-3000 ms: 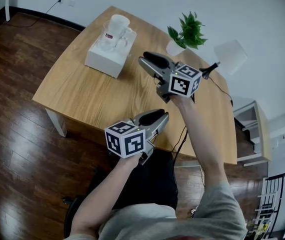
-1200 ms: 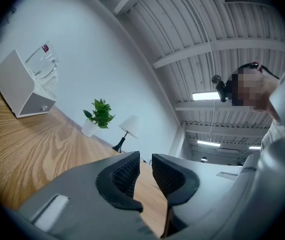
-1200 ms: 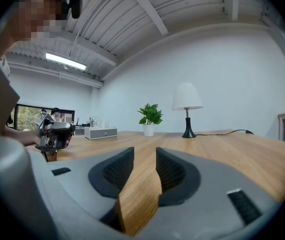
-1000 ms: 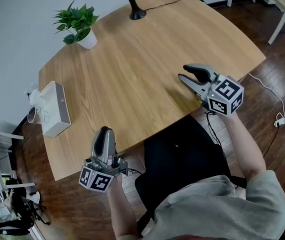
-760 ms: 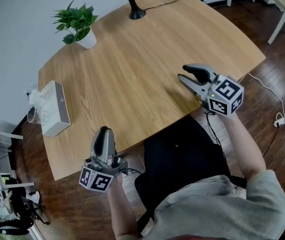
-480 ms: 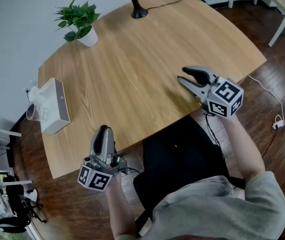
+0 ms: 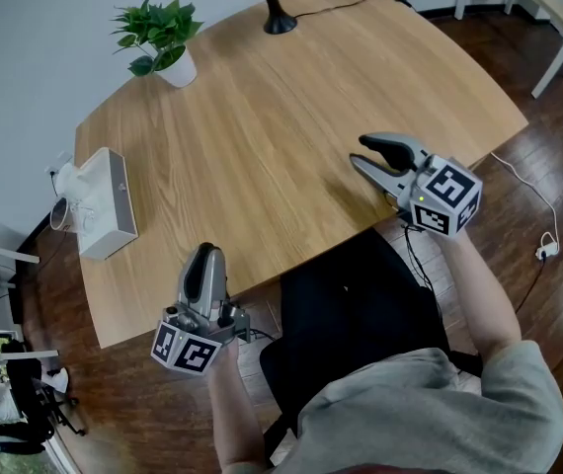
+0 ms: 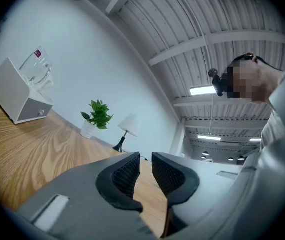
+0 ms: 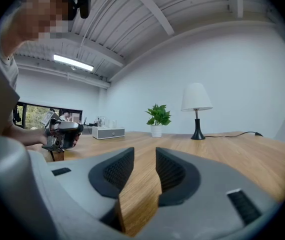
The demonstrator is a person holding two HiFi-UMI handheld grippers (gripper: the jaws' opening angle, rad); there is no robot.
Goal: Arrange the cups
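I counted two grey two-jaw tools: the left gripper (image 7: 205, 260) and the right gripper (image 7: 359, 151). There was one curved wooden table (image 7: 291, 107), one green potted plant (image 7: 158, 36), one black-stemmed white lamp (image 7: 279, 13) and one white rectangular box (image 7: 112, 203) — its clear glass cups (image 8: 36, 66) were too jumbled to count.

At the left end of the table (image 7: 262, 117), a box (image 7: 109, 205) with cups (image 7: 64, 203) on it. Behind the box at the far corner, a plant (image 7: 158, 33); right of it along the far edge, a lamp (image 7: 279, 16). Over the near edge, the left gripper (image 7: 204, 260) at the left, the right gripper (image 7: 359, 152) well apart at the right.
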